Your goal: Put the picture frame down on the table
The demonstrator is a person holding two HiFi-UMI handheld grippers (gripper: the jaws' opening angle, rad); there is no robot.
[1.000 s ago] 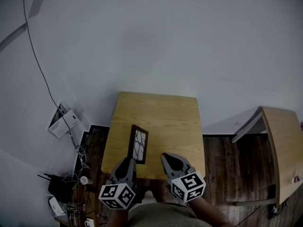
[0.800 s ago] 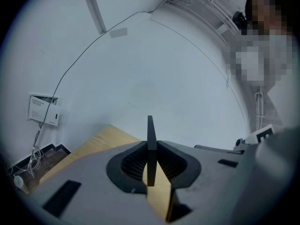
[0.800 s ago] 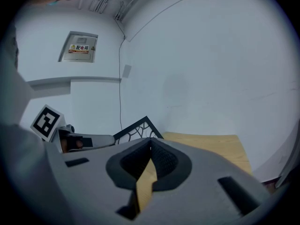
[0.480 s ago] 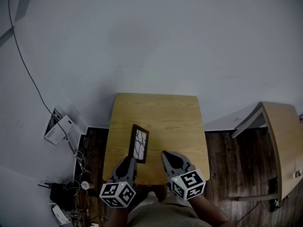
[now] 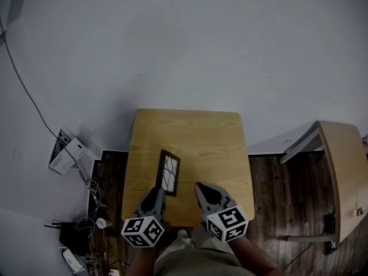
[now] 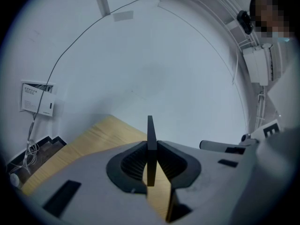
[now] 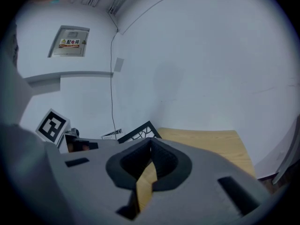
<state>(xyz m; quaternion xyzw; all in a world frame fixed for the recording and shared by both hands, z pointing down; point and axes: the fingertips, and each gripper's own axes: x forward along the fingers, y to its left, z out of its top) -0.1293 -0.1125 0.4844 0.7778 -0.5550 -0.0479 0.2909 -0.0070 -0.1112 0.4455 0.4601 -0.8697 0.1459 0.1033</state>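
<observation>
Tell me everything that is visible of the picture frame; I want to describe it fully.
The frame is thin, dark and rectangular, with a dark branching lattice over a pale inside. Its material cannot be told. The left gripper is shut on its near edge, one finger on each face. It is held on edge, leaning a little, over the near left part of the table. Whether it touches the table is not visible.

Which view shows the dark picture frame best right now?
Head view: the dark rectangular picture frame shows its whole patterned face over the wooden table, gripped at its near end by the left gripper. The left gripper view shows only its thin edge between the jaws; the right gripper view catches one corner.
</observation>
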